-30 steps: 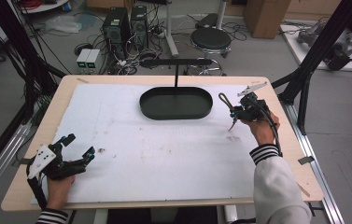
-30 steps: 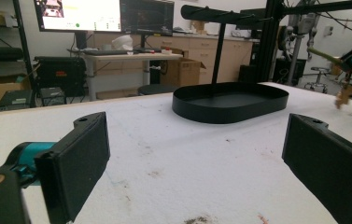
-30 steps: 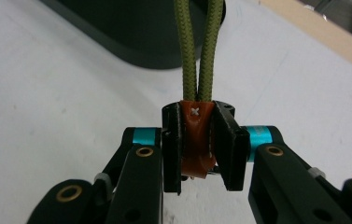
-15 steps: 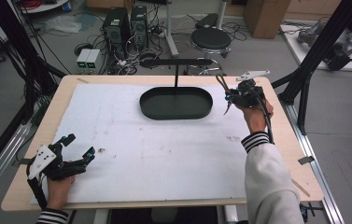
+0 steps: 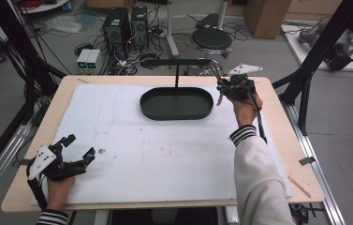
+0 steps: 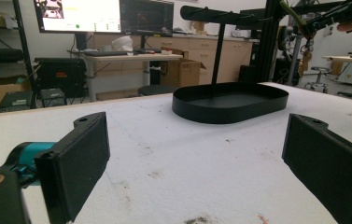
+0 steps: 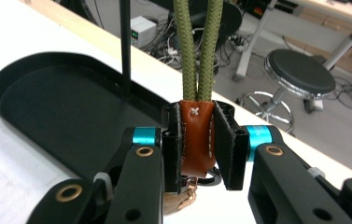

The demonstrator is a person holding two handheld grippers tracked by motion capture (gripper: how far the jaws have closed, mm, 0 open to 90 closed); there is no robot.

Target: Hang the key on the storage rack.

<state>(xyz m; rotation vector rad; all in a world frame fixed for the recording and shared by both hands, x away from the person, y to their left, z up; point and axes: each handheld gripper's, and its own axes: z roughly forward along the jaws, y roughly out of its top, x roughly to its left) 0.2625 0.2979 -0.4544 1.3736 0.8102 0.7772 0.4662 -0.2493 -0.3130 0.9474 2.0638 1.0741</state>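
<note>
My right gripper (image 5: 222, 90) is held up at the right end of the black stand's top bar (image 5: 179, 62), shut on a key fob. In the right gripper view its jaws pinch a brown leather tab (image 7: 196, 135), and a doubled olive-green cord (image 7: 197, 56) rises from it. The cord's loop (image 5: 214, 70) arches by the bar's tip; I cannot tell whether it touches. Metal pieces (image 5: 219, 99) dangle below the jaws. The black oval tray (image 5: 176, 112) lies just left of this gripper. My left gripper (image 5: 80, 146) rests low at the table's front left, open with nothing between its pads (image 6: 78, 158).
A white sheet (image 5: 155, 154) covers the wooden table (image 5: 300, 140). The stand's thin post (image 7: 125, 46) rises from the tray's far rim. Beyond the far edge stand a round stool (image 5: 210, 40) and computer towers (image 5: 125, 23). Black frame struts (image 5: 305, 79) flank the right side.
The right gripper has carried the key fob away from the person and leftward, from beside the tray's right end up to the tip of the stand's bar. The left gripper has not moved.
</note>
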